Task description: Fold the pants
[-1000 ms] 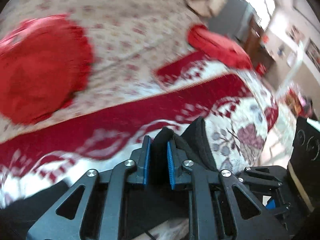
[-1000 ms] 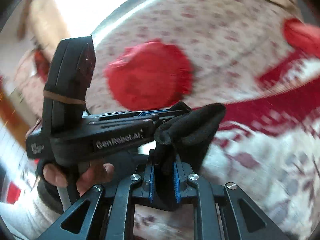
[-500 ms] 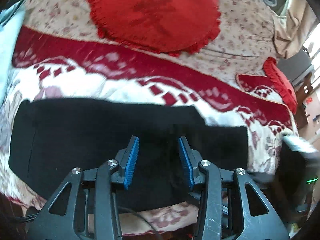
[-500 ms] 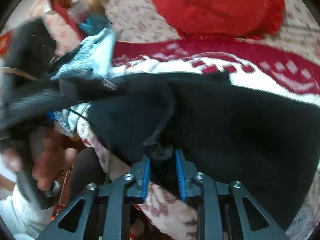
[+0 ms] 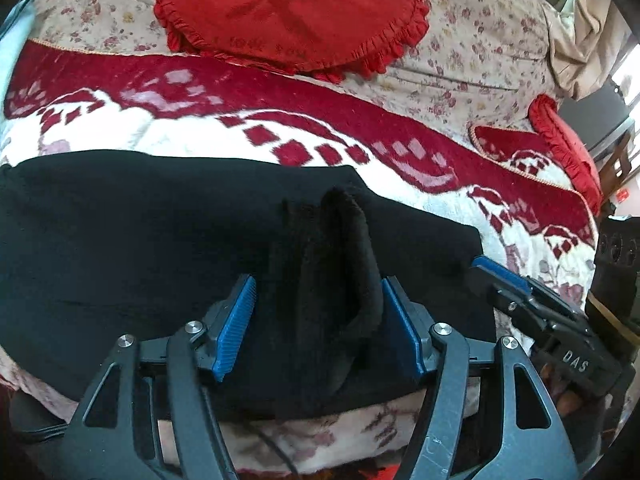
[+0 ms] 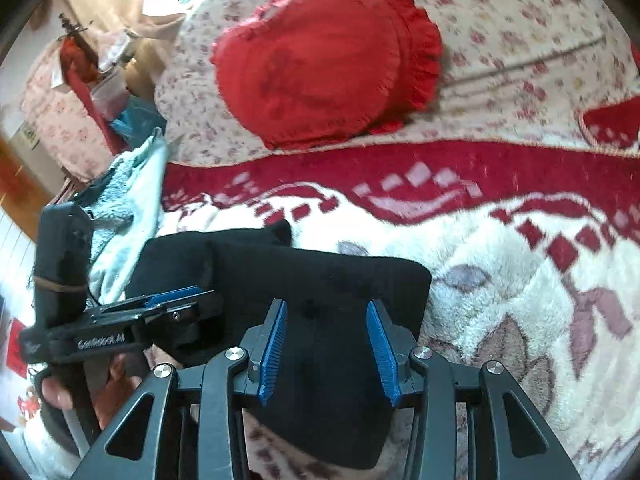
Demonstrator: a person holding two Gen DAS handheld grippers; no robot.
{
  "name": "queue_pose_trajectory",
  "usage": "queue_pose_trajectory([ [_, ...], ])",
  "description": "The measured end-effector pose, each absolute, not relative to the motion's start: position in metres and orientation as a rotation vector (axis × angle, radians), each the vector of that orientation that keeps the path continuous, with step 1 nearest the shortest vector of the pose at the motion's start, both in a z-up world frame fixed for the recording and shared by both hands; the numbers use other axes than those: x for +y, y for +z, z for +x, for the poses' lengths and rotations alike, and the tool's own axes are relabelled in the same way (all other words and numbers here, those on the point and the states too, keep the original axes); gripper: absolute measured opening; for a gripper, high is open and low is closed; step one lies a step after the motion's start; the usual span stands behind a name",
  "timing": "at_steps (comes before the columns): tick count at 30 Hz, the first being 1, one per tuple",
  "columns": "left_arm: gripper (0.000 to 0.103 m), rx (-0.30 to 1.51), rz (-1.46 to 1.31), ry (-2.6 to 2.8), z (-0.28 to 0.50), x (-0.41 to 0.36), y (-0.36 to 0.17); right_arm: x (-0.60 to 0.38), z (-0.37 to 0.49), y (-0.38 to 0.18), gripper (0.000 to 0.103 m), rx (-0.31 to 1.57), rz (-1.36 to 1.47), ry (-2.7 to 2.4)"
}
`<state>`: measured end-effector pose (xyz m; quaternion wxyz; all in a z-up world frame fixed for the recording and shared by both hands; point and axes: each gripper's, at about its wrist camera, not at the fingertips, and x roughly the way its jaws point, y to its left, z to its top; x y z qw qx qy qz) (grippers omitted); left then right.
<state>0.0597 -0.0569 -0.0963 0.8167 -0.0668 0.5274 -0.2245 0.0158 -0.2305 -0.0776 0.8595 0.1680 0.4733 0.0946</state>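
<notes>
The black pants lie folded across the red and white blanket, near the front edge of the bed. My left gripper is open, its blue pads either side of a raised ridge of black cloth without pinching it. My right gripper is open over the right end of the pants. The right gripper also shows at the right of the left wrist view. The left gripper shows at the left of the right wrist view.
A round red frilled cushion lies on the floral bedspread behind the blanket. A second red cushion sits at the right. A light blue towel lies left of the pants. A beige cloth hangs at the back right.
Both grippers carried the pinched black cloth over and down onto the bed, then opened. The pants now lie folded on the blanket and both sets of jaws stand wide.
</notes>
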Motion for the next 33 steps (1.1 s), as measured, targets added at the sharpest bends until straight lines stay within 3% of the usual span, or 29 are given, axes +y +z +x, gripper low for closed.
queue_pose_trajectory([
  [1,0.047,1.116,-0.125,-0.471,0.059,-0.061,-0.096,-0.232,0.015,-0.077,0.041,0.992,0.356,0.197],
  [2,0.027,1.117,-0.109,-0.477,0.06,-0.067,-0.095,-0.23,0.014,-0.074,0.041,0.99,0.355,0.195],
  [3,0.019,1.124,-0.113,-0.495,0.06,-0.068,-0.094,-0.228,0.014,-0.069,0.041,0.989,0.346,0.198],
  [5,0.015,1.104,-0.112,-0.484,0.059,-0.066,-0.085,-0.227,0.015,-0.061,0.041,0.984,0.324,0.204],
  [9,0.015,1.059,-0.109,-0.458,0.056,-0.048,-0.075,-0.208,0.019,-0.047,0.041,0.957,0.265,0.253],
  [16,0.015,1.095,-0.103,-0.431,0.062,-0.045,-0.093,-0.191,0.038,-0.085,0.041,1.021,0.222,0.234],
  [24,0.033,1.081,-0.12,-0.374,0.05,-0.036,-0.09,-0.18,0.016,-0.052,0.041,0.996,0.176,0.26],
  [30,0.041,1.059,-0.114,-0.328,0.041,-0.026,-0.085,-0.164,0.007,-0.087,0.041,1.066,0.126,0.252],
  [33,0.041,1.045,-0.105,-0.305,0.035,-0.019,-0.08,-0.161,0.008,-0.078,0.041,1.067,0.122,0.27],
])
